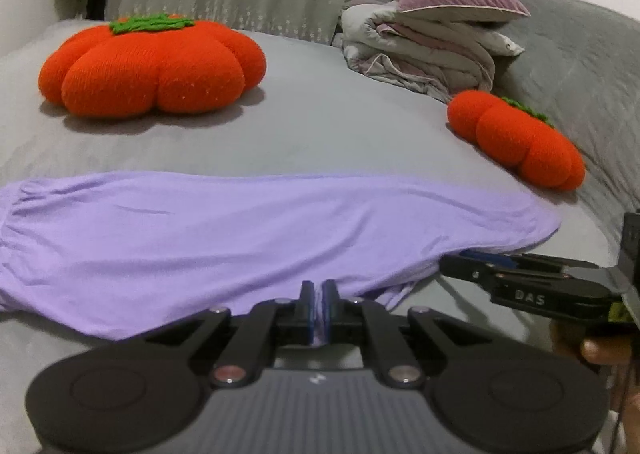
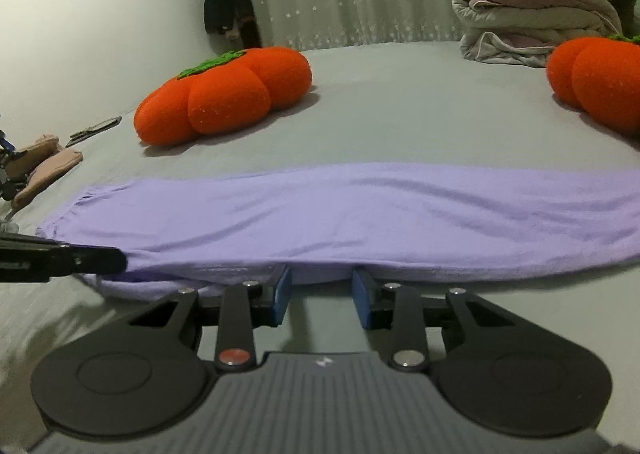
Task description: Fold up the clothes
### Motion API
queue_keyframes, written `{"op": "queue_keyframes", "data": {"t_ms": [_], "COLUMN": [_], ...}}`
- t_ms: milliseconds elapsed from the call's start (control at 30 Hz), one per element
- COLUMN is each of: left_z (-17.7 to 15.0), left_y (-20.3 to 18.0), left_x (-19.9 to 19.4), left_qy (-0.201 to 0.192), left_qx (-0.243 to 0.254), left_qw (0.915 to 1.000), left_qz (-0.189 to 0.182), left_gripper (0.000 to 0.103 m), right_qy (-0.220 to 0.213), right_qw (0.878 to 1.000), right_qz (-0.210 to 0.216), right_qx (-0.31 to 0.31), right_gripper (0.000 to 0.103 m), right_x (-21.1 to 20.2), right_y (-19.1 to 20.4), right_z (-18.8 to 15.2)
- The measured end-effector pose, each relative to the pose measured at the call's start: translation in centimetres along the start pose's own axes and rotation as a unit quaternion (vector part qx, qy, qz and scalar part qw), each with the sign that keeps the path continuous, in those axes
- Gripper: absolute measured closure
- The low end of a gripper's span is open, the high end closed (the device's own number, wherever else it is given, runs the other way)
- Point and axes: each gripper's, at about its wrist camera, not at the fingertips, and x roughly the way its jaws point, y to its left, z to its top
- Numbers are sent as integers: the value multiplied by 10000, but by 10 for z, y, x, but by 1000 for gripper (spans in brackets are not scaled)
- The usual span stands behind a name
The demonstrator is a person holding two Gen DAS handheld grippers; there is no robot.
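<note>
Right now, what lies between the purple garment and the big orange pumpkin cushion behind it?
Nothing: only bare grey bedsheet separates the purple garment from the pumpkin cushion. Both wrist views show that stretch clear.

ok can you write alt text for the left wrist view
The left gripper is shut on the near edge of a lilac garment spread flat on a grey bed. Two orange pumpkin cushions and a pile of folded bedding lie behind; the right gripper reaches in at right.
</note>
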Motion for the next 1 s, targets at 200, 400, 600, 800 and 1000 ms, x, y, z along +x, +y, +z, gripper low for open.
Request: {"op": "queue_keyframes", "data": {"t_ms": [200,400,600,800,1000], "left_z": [-1,0,0,0,0], "left_y": [-2,-1,-1,-2,-2], "left_x": [0,-3,-5,-5,-6], "left_qy": [22,-34,-81,-55,-67], "left_qx": [-42,-42,-68,-22,21], "left_qw": [10000,10000,9999,10000,10000], "left_qz": [-18,-2,-17,-35,-40], "left_gripper": [99,99,99,99,99], "right_qy": [-56,13,156,-36,-99], "right_qw": [9999,9996,9985,9993,9993], "right_qz": [-77,84,440,323,138], "right_qx": [-94,281,-277,-179,-324], "right_gripper": [68,66,64,64,64], "right_x": [7,-2,-3,6,12], "right_y": [0,2,30,24,28], "right_z": [9,-5,-13,-3,3]}}
